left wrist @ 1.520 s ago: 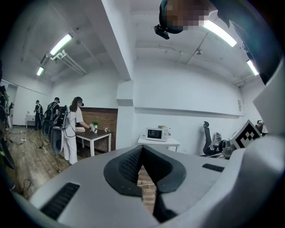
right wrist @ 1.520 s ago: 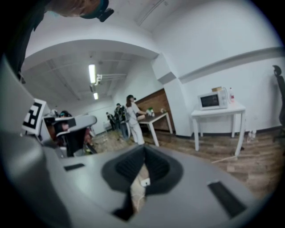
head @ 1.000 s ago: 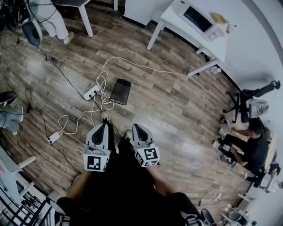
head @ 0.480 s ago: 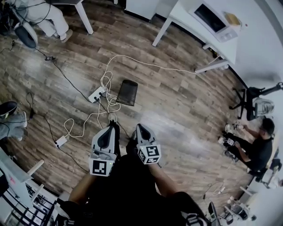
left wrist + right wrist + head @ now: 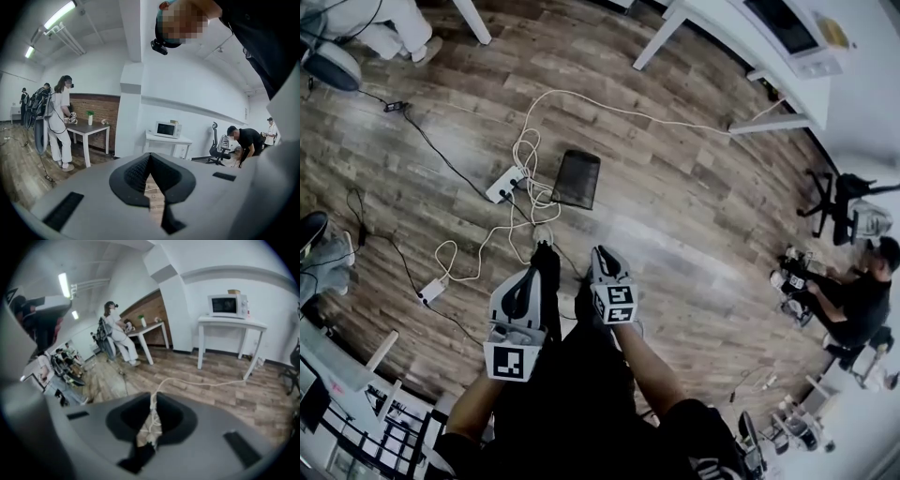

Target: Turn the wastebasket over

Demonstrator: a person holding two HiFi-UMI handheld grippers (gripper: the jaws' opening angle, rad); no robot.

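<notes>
The black mesh wastebasket (image 5: 578,178) stands on the wood floor among white cables, ahead of both grippers. My left gripper (image 5: 546,249) points toward it from a short way back, its jaws shut and empty. My right gripper (image 5: 600,251) is beside it at about the same distance, jaws together with nothing held. Neither touches the basket. In the left gripper view the left gripper (image 5: 150,157) has its pads meeting at the tips. The right gripper (image 5: 153,397), in its own view, shows only a thin slit with floor and cable behind.
White cables (image 5: 530,155) and two power strips (image 5: 508,185) (image 5: 433,291) lie left of the basket. A white table with a microwave (image 5: 787,28) stands at the far right. A seated person (image 5: 862,300) and an office chair (image 5: 844,192) are at the right.
Both grippers have moved forward and lower with the person, toward the wastebasket. Their jaws look the same as before. The basket has not moved on the floor.
</notes>
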